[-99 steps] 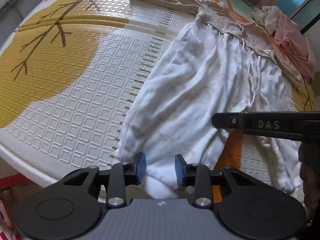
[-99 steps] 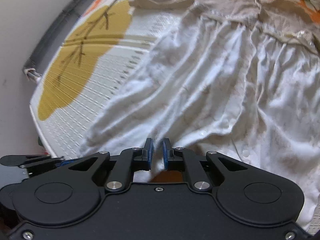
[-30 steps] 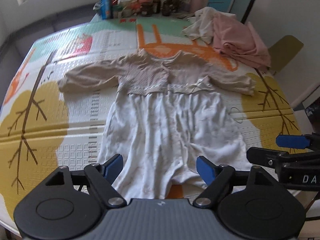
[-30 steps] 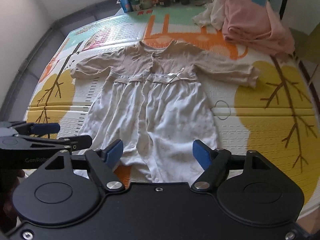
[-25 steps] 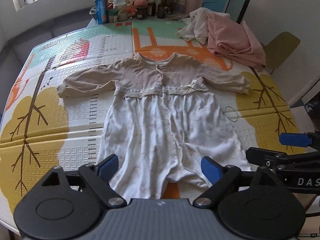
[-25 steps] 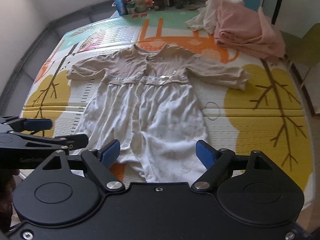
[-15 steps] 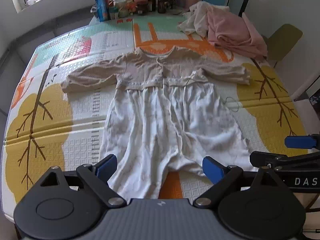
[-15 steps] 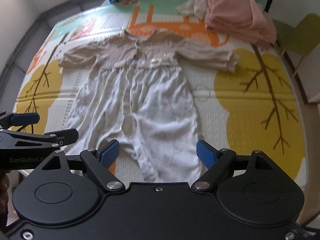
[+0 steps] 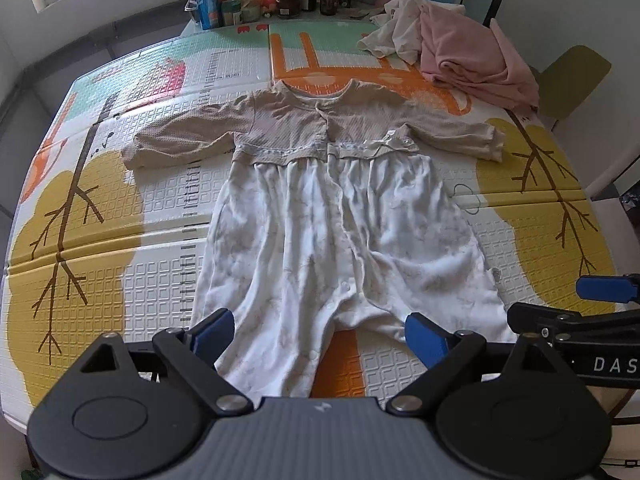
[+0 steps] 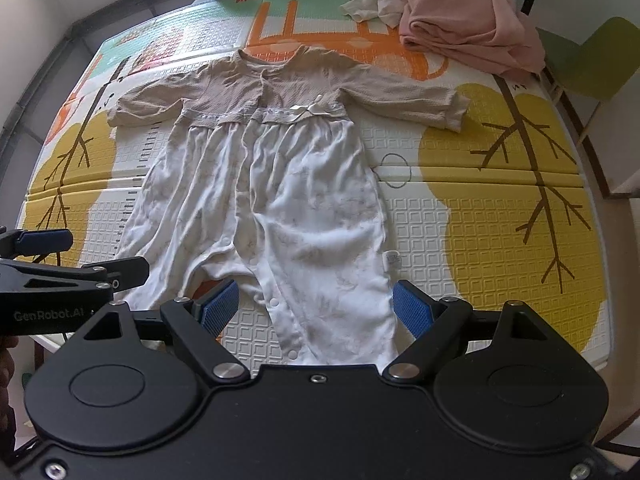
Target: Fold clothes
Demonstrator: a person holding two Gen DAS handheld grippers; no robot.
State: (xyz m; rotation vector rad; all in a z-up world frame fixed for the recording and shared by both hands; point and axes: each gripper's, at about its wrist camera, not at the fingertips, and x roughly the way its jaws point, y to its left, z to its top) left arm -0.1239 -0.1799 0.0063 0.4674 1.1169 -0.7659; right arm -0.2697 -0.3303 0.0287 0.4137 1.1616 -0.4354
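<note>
A baby romper (image 9: 332, 216) lies spread flat on the play-mat surface (image 9: 160, 272), apparently untouched, below the wide-open, empty left gripper (image 9: 320, 330) and right gripper (image 10: 316, 306).

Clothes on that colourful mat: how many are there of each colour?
Beige-and-white baby romper, spread flat: 1
Pink garment, bunched at the far corner: 1
Cream garment, crumpled beside the pink one: 1
Total: 3
</note>
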